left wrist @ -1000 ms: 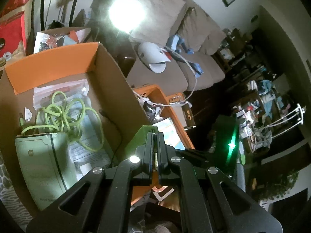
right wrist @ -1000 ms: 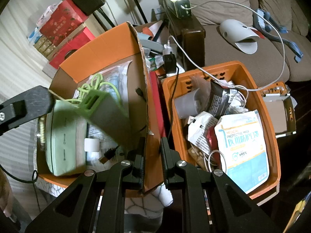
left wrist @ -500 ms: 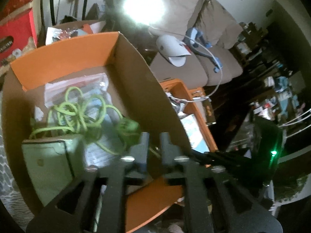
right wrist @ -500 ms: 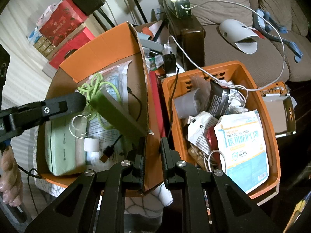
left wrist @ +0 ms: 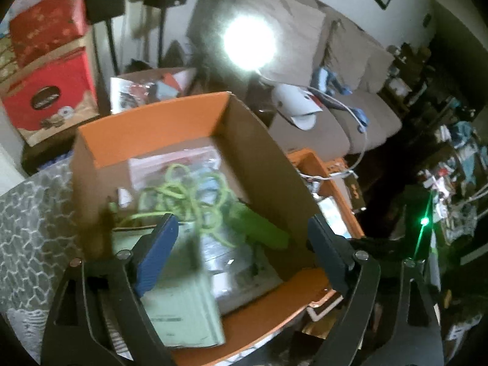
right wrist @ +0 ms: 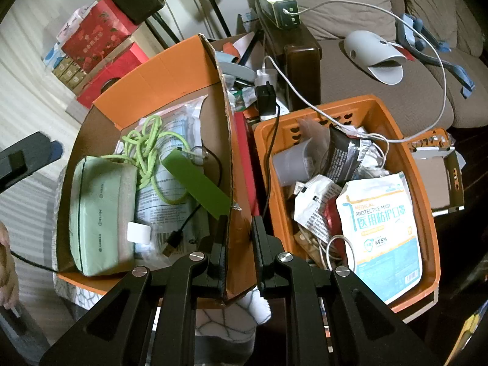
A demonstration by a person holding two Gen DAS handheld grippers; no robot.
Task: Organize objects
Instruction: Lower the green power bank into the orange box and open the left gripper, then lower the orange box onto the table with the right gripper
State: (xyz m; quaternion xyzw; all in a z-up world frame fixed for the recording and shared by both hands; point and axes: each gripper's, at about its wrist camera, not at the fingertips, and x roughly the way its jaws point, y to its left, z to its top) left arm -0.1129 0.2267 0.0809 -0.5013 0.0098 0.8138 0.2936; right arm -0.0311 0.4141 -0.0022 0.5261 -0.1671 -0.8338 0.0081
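Observation:
A green flat bar-shaped object (right wrist: 195, 184) lies in the orange cardboard box (right wrist: 158, 70), leaning on its right wall; it also shows in the left wrist view (left wrist: 259, 228). A lime cord (right wrist: 146, 149), a pale green pouch (right wrist: 100, 213) and plastic packets lie beside it. My left gripper (left wrist: 241, 244) is open and empty, above the near edge of the box (left wrist: 152, 122); one of its fingers (right wrist: 27, 155) shows at the left of the right wrist view. My right gripper (right wrist: 239, 244) is nearly shut, its jaws on either side of the box's right wall.
An orange plastic basket (right wrist: 427, 201) at the right holds a mask packet (right wrist: 384, 228), a grey cup, wrappers and cables. Red gift boxes (right wrist: 100, 39) stand behind. A sofa (right wrist: 366, 85) with a white device and a charging cable is at the back right.
My left gripper opened and let go of the green object, which dropped into the cardboard box. The left gripper drew back toward the box's near-left side. The right gripper has not moved.

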